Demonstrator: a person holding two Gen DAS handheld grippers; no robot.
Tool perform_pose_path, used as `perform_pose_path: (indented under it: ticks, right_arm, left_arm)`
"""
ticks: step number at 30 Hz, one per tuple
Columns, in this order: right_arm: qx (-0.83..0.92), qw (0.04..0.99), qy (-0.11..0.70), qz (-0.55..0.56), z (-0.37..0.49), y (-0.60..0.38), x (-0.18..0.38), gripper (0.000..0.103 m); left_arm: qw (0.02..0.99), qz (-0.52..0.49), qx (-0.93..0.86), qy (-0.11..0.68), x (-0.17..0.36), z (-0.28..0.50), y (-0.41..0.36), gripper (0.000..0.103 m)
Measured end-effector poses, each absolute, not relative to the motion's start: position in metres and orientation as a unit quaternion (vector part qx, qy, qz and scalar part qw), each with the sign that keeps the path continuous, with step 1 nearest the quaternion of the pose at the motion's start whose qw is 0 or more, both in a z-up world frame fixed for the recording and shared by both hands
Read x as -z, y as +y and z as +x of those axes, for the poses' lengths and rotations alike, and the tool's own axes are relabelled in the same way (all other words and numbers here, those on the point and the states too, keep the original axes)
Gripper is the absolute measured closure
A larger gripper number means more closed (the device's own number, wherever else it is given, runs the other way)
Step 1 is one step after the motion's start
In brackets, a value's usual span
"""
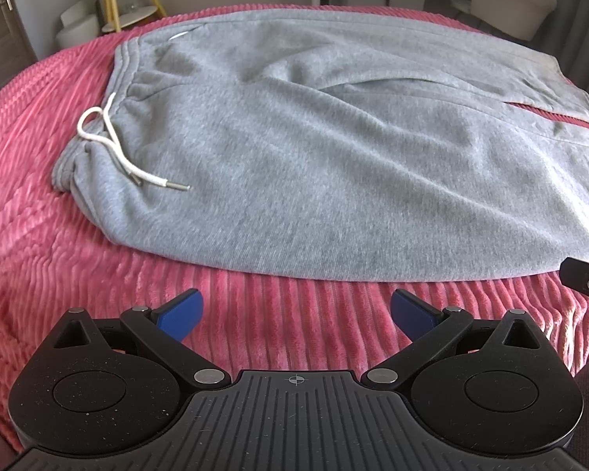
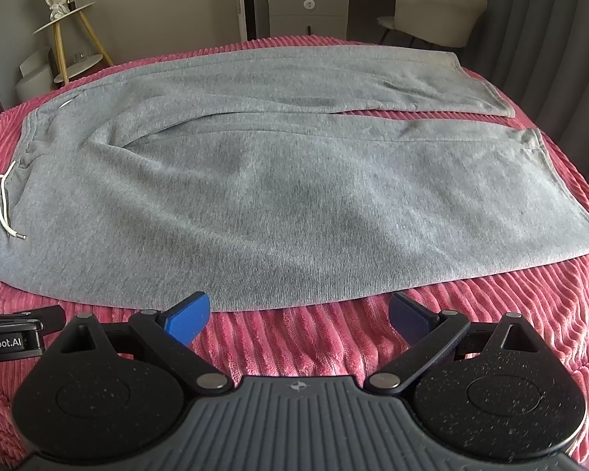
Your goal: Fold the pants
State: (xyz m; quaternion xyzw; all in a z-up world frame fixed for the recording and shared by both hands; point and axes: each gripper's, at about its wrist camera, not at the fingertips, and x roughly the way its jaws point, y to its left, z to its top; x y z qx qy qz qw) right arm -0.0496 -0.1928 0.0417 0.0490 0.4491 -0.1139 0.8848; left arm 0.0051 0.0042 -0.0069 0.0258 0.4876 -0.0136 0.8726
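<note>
Grey sweatpants (image 1: 314, 157) lie flat on a pink ribbed blanket (image 1: 275, 314), waistband at the left with a white drawstring (image 1: 114, 145), both legs running to the right. In the right wrist view the pants (image 2: 275, 196) show whole, the two legs side by side with cuffs at the right. My left gripper (image 1: 296, 310) is open and empty, just short of the near edge of the pants at the waist end. My right gripper (image 2: 298, 314) is open and empty, close to the near edge of the near leg.
The blanket (image 2: 314, 345) covers a bed. Beyond it stand a side table with yellow legs (image 2: 64, 39), a white cabinet (image 2: 308, 11) and a white chair (image 2: 436, 15). Grey curtains (image 2: 549, 39) hang at the right.
</note>
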Motion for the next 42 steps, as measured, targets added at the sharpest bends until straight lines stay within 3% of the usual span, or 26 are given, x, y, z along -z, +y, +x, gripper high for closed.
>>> perform_pose_path:
  ticks: [42]
  right_arm:
    - [0.110, 0.879, 0.457, 0.079, -0.0465, -0.2011, -0.0367, 0.005]
  left_arm:
    - [0.875, 0.040, 0.008, 0.482, 0.0042, 0.0069, 0.0021, 0.000]
